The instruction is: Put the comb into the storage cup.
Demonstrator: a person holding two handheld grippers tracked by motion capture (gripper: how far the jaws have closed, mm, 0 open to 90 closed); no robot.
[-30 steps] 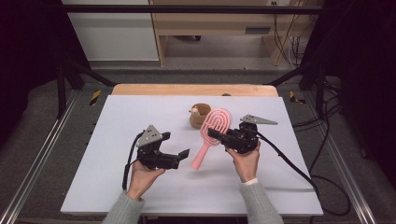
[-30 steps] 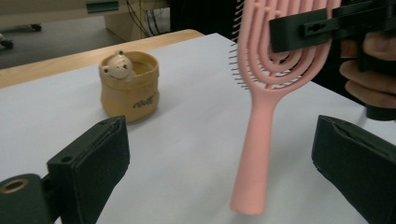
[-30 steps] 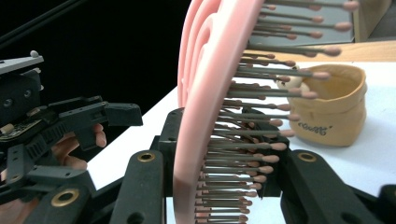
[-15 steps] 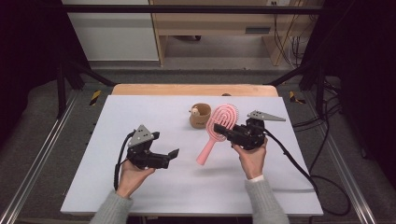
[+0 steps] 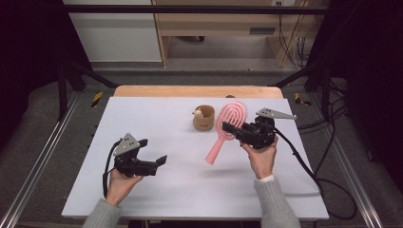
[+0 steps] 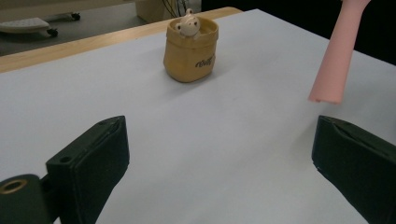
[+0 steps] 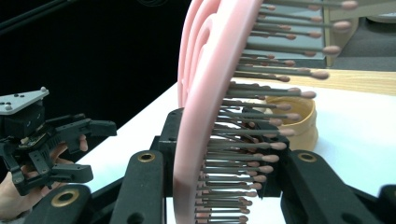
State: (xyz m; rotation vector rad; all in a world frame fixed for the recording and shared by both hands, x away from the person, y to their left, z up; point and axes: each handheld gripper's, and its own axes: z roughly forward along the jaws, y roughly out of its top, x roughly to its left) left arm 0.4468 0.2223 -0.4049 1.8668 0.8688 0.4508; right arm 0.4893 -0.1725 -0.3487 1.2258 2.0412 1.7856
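While the left gripper point(image 5: 159, 161) waits at about eight o'clock on the table point(image 5: 157, 118) with jaws apart and nothing between them, the pickup looks done. Toward three o'clock, the right gripper point(image 5: 230, 128) is clamped on the pink hairbrush point(image 5: 227, 128), held clear of the table; placing it, perhaps in the small pot point(image 5: 203, 118) at twelve o'clock, seems to remain.

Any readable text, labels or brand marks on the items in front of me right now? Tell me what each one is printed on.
Dark print on the front of the tan pouch-shaped cup: a short cursive word, too blurred to read for certain.
Pink hairbrush, held in the right gripper: no lettering visible.
Left gripper, jaws open: no lettering visible.
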